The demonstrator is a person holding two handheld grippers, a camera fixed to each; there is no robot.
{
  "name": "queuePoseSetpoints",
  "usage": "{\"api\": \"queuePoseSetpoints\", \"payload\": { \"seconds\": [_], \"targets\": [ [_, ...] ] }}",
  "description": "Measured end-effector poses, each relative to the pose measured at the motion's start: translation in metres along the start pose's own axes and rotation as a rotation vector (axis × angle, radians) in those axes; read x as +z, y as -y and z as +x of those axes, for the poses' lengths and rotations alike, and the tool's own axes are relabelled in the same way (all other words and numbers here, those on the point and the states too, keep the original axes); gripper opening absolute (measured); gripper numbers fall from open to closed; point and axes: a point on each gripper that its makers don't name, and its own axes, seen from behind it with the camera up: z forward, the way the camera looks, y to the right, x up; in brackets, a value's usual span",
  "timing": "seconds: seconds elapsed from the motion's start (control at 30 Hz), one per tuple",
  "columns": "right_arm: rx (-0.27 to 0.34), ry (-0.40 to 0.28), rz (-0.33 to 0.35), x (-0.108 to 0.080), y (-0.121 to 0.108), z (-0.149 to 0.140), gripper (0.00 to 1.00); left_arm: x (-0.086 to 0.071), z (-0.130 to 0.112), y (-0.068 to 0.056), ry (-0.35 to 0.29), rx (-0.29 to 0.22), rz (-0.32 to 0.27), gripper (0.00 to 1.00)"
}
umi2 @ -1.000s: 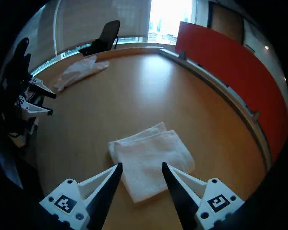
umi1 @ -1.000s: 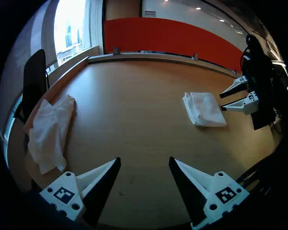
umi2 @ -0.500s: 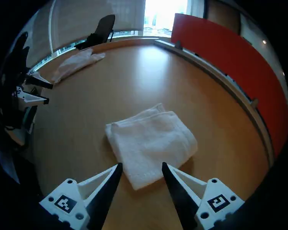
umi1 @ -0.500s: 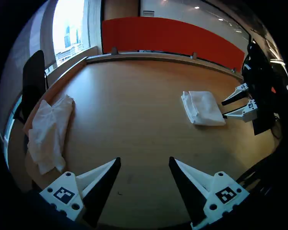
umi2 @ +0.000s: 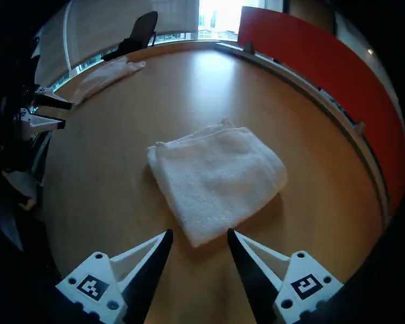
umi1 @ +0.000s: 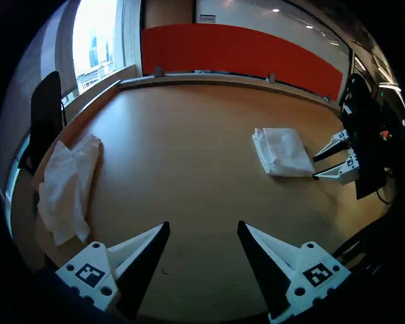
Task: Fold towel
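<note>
– Right gripper has backed off; folded towel lies on the worktop just ahead of its open jaws.
– Remaining?
– I judge one crumpled towel left; my left gripper hangs open, empty.

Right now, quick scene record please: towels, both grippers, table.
table: wooden, red divider along far edge
folded towel: white, flat on table, near corner just ahead of right gripper, not gripped
loose towel: white, crumpled, at table edge beside chair
right gripper: jaws open, empty
left gripper: jaws open, empty, over bare table
</note>
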Motion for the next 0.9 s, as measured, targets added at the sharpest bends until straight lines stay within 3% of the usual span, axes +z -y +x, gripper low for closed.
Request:
{"api": "queuePoseSetpoints", "payload": {
  "seconds": [0.27, 0.47, 0.73, 0.9],
  "targets": [
    [0.011, 0.018, 0.000, 0.006, 0.003, -0.010, 0.67, 0.000, -0.002, -0.001, 0.005, 0.003, -0.001, 0.93],
    [0.033, 0.021, -0.005, 0.010, 0.003, -0.013, 0.51, -0.001, -0.004, -0.002, 0.006, 0.001, 0.000, 0.93],
    [0.048, 0.016, 0.001, 0.009, 0.005, -0.015, 0.39, -0.001, -0.006, -0.002, 0.009, 0.005, -0.001, 0.93],
    [0.057, 0.014, 0.002, 0.009, 0.006, -0.015, 0.23, -0.001, -0.006, -0.003, 0.008, 0.005, -0.002, 0.93]
  ]
}}
